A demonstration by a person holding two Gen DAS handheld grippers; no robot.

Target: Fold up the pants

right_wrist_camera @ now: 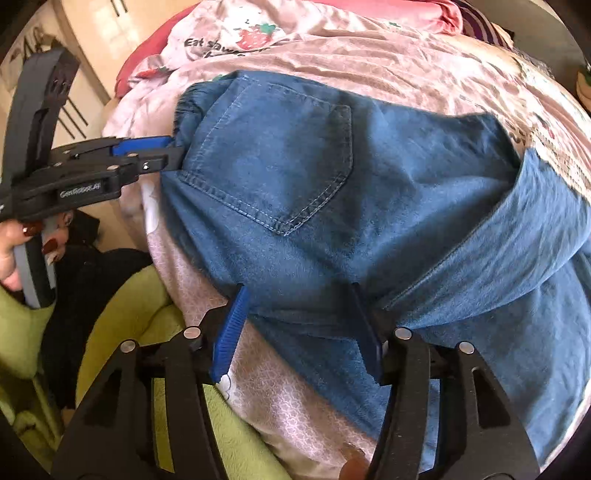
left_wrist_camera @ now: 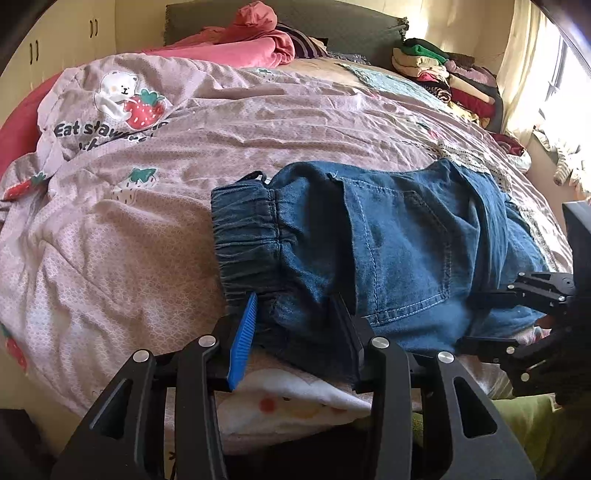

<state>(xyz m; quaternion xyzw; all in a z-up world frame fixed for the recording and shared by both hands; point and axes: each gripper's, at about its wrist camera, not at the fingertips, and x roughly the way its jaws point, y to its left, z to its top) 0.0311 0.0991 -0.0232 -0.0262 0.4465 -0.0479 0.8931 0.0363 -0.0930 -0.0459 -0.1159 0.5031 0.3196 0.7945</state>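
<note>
The left gripper (left_wrist_camera: 295, 325), black with ribbed blue pads, stands part open at the near edge of the bed, its jaws straddling the gathered elastic waistband (left_wrist_camera: 247, 225) of the blue denim pants (left_wrist_camera: 399, 240); whether the pads actually press on the cloth cannot be told. The right gripper (right_wrist_camera: 299, 328) reaches the same near edge further along the pants, jaws apart with a fold of soft denim between them and the pads not squeezing it. The pants lie folded across the near part of a wrinkled pink quilt cover (left_wrist_camera: 147, 240), a stitched patch pocket (right_wrist_camera: 280, 162) facing up and one leg doubled back over the seat. Beyond the pants, the quilt shows a printed bear and strawberry (left_wrist_camera: 129, 99). Further still, against the headboard, lie a crumpled pink garment (left_wrist_camera: 255, 33) and a stack of folded clothes (left_wrist_camera: 443, 77).
</note>
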